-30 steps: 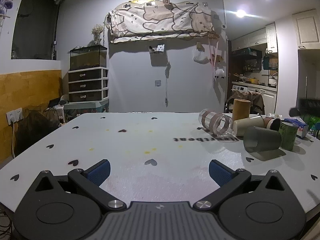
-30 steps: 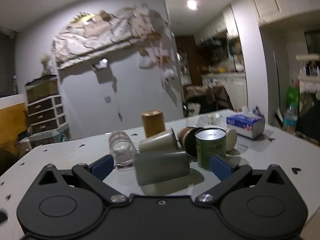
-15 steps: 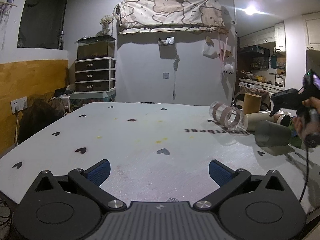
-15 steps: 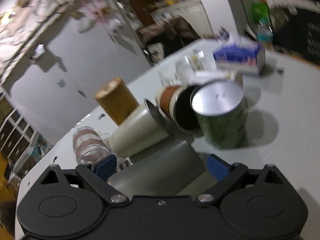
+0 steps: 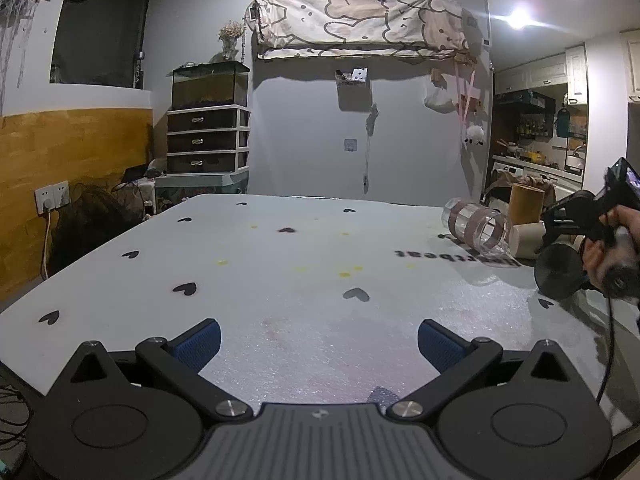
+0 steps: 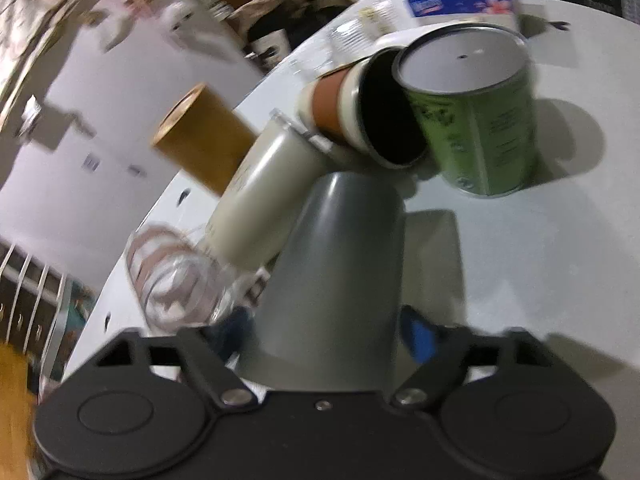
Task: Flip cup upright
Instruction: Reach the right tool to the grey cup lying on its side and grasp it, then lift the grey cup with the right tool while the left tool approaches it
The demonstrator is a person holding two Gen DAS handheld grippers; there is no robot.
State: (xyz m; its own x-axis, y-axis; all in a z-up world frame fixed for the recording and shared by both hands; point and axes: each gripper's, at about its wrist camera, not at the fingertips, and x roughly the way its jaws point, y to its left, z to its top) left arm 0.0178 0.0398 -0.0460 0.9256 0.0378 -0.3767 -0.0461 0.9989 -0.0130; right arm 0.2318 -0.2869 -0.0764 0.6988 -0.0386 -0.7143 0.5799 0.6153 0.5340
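White bench with heart decals carried the clutter at its right side. Left gripper hovered with jaws released, holding nothing. Right gripper had its jaws grasping the grey cup, beside the green can.

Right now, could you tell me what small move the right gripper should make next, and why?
Probably lift slightly, then rotate. The right gripper has closed around the grey cup, which is crowded by the cream tumbler and green can.
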